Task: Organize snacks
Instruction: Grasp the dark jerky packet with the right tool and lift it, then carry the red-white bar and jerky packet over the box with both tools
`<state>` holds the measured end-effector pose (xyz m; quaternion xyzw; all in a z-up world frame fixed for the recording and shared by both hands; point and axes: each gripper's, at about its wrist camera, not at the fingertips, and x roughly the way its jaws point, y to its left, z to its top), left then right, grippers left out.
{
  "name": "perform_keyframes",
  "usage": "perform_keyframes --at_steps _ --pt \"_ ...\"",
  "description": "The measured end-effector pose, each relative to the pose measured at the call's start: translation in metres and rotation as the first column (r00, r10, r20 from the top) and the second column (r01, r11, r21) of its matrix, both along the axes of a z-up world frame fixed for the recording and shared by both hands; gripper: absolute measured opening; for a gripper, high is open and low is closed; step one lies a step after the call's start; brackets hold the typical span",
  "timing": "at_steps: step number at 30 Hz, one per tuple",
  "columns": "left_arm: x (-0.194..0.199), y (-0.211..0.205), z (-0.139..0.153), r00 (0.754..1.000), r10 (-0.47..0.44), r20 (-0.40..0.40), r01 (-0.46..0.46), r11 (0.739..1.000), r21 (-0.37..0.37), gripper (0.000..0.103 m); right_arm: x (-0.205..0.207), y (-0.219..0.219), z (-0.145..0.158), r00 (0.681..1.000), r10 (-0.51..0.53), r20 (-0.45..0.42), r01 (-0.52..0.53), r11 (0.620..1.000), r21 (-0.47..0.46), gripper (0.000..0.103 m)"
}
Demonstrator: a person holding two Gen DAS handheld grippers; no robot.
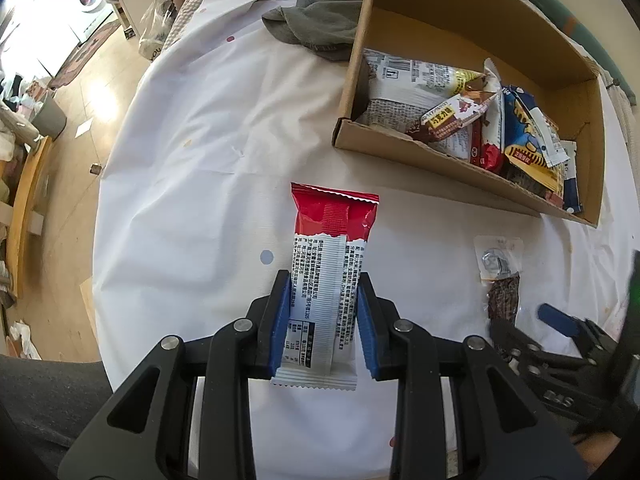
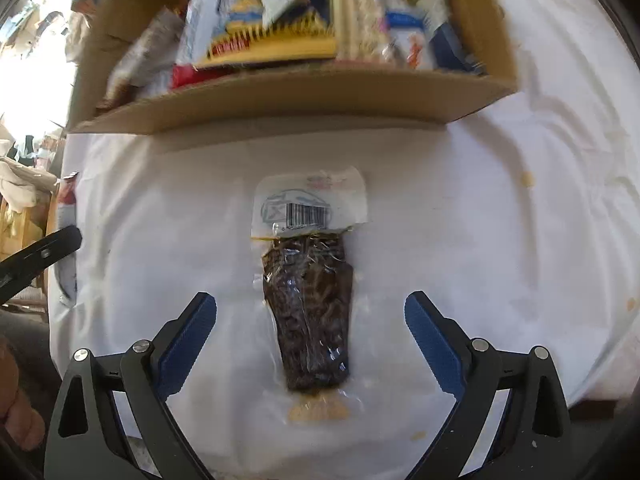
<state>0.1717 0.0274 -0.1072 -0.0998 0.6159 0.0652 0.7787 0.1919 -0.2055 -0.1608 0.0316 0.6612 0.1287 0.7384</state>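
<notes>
both tools look alike: the left gripper (image 1: 324,320) and right gripper (image 2: 311,336) have matte black plastic arms with triangular cut-outs, round silver pivot pins, and ribbed blue pads (image 2: 188,344) lining the fingers. dark grey clothing (image 1: 48,408) shows at the left wrist view's lower left corner.

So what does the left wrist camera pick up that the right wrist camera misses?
Only the left wrist view shows the left gripper shut on the red and white snack packet, plus a grey cloth beside the box. Only the right wrist view shows the right gripper open around the whole dark vacuum-packed snack, pads clear of it. Both show the cardboard box of snacks and the white tablecloth.
</notes>
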Motion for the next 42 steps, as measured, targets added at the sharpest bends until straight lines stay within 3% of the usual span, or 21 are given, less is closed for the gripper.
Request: perform_keyframes --at_steps 5,7,8,9,11,12,20,22,23,26,28,33,37,42 --pt "0.001 -0.003 0.001 1.000 -0.010 0.007 0.010 1.000 0.001 0.027 -0.003 0.025 -0.030 0.995 0.099 -0.027 -0.101 0.986 -0.134 0.096" --pt "0.001 -0.002 0.001 1.000 -0.011 0.009 0.011 1.000 -0.003 0.027 -0.001 0.026 -0.031 0.994 0.108 -0.029 -0.111 0.985 -0.135 0.084" --pt "0.001 -0.001 0.002 1.000 -0.008 0.010 0.008 1.000 -0.006 0.027 0.001 0.026 -0.028 0.993 0.114 -0.021 -0.115 0.985 -0.129 0.066" --pt "0.001 0.000 0.002 1.000 -0.004 0.010 0.004 1.000 -0.011 0.027 0.002 0.023 -0.024 0.994 0.109 -0.012 -0.109 0.987 -0.117 0.056" --pt "0.001 0.001 0.003 1.000 0.003 0.012 -0.002 1.000 -0.020 0.027 0.002 0.019 -0.018 0.994 0.109 -0.010 -0.109 0.989 -0.100 0.055" --pt "0.001 0.001 0.004 1.000 0.002 0.013 -0.002 1.000 -0.021 0.027 0.001 0.018 -0.017 0.994 0.113 -0.008 -0.113 0.989 -0.095 0.044" --pt "0.000 0.001 0.004 1.000 -0.006 0.017 0.006 1.000 -0.021 0.027 -0.005 0.003 0.008 0.995 0.095 0.011 -0.096 0.995 0.006 0.037" --pt "-0.001 0.001 0.004 1.000 -0.004 0.018 0.005 1.000 -0.020 0.027 -0.008 0.003 0.018 0.994 0.105 0.031 -0.106 0.994 0.021 0.026" --pt "-0.001 0.001 0.004 1.000 -0.005 0.018 0.005 1.000 -0.018 0.027 -0.014 0.000 0.023 0.994 0.106 0.041 -0.107 0.994 0.032 0.013" --pt "-0.002 0.000 0.003 1.000 -0.006 0.020 0.006 1.000 -0.011 0.027 -0.015 -0.006 0.036 0.993 0.100 0.067 -0.104 0.992 0.069 0.012" --pt "-0.002 -0.001 0.003 1.000 -0.009 0.018 0.009 1.000 -0.004 0.027 -0.016 -0.007 0.030 0.994 0.099 0.053 -0.101 0.994 0.043 0.012" --pt "-0.003 0.001 0.002 1.000 0.005 0.015 -0.005 1.000 0.001 0.027 -0.015 -0.007 0.032 0.995 0.073 0.062 -0.079 0.992 0.103 0.012" --pt "-0.008 0.007 0.017 0.999 0.011 0.052 -0.010 1.000 -0.020 0.027 -0.035 -0.010 0.061 0.993 0.048 0.111 -0.071 0.974 0.217 0.012" --pt "-0.001 0.010 0.052 0.990 -0.009 0.141 0.018 0.998 -0.068 0.027 -0.033 -0.023 0.120 0.961 -0.016 0.276 -0.085 0.933 0.350 0.012"
